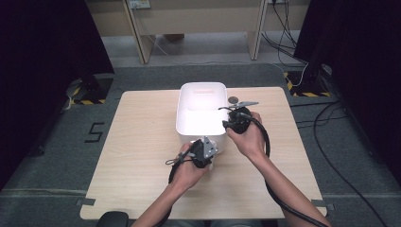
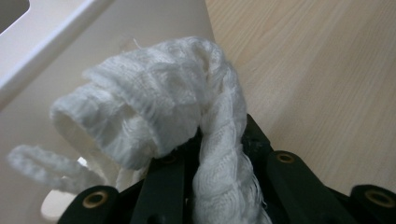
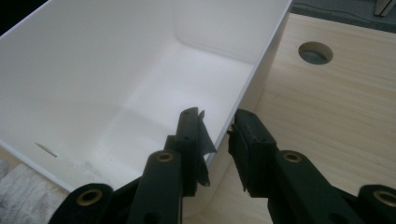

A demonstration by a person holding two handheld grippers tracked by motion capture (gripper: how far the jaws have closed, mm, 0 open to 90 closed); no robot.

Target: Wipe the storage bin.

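Note:
A white plastic bin (image 1: 202, 87) stands in the middle of the wooden table (image 1: 142, 146). My left gripper (image 1: 204, 150) is at the bin's near front corner, shut on a white knitted cloth (image 2: 159, 98). The cloth bunches up over the jaws right beside the bin's outer wall (image 2: 56, 60). My right gripper (image 1: 232, 118) straddles the bin's right wall (image 3: 243, 88), one jaw inside and one outside, clamped on the rim. The inside of the bin (image 3: 154, 107) looks bare. A bit of pad tape peels off the inner jaw.
A round hole (image 1: 233, 100) in the tabletop lies just past the bin's far right corner. Black cables trail from both grippers back along the forearms. Grey floor with more cables and dark stands surrounds the table.

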